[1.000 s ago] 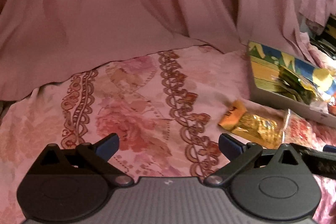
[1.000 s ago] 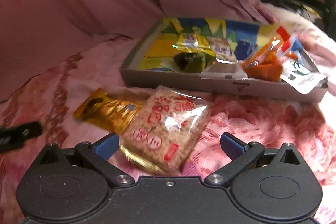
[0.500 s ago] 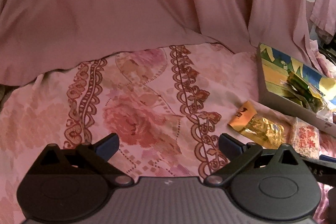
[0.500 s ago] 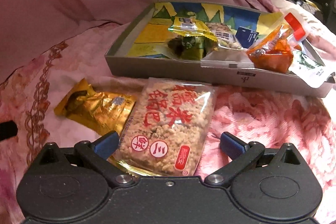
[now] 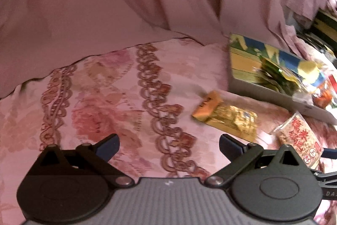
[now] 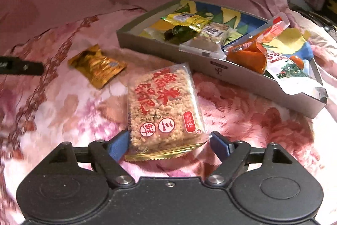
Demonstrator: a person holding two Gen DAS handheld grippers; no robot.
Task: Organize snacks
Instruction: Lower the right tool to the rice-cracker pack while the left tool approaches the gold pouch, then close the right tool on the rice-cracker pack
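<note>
A clear rice-cracker packet with red print (image 6: 163, 107) lies on the floral bedspread, its near end between the blue fingertips of my right gripper (image 6: 169, 143). The jaws stand close on both sides of it, the left pad touching. A gold snack packet (image 6: 98, 65) lies to its left. It also shows in the left wrist view (image 5: 226, 117), next to the rice-cracker packet (image 5: 301, 140). A grey cardboard tray (image 6: 160, 46) behind holds several snack packets. My left gripper (image 5: 169, 146) is open and empty over the bedspread, left of the gold packet.
A pink curtain (image 5: 126, 3) hangs behind the bed. The tray (image 5: 263, 92) sits at the right in the left wrist view. A left finger (image 6: 21, 66) shows at the left edge of the right wrist view.
My right gripper has narrowed around the rice-cracker packet's near end. The packet now lies apart from the gold one. My left gripper has swung back to the right.
</note>
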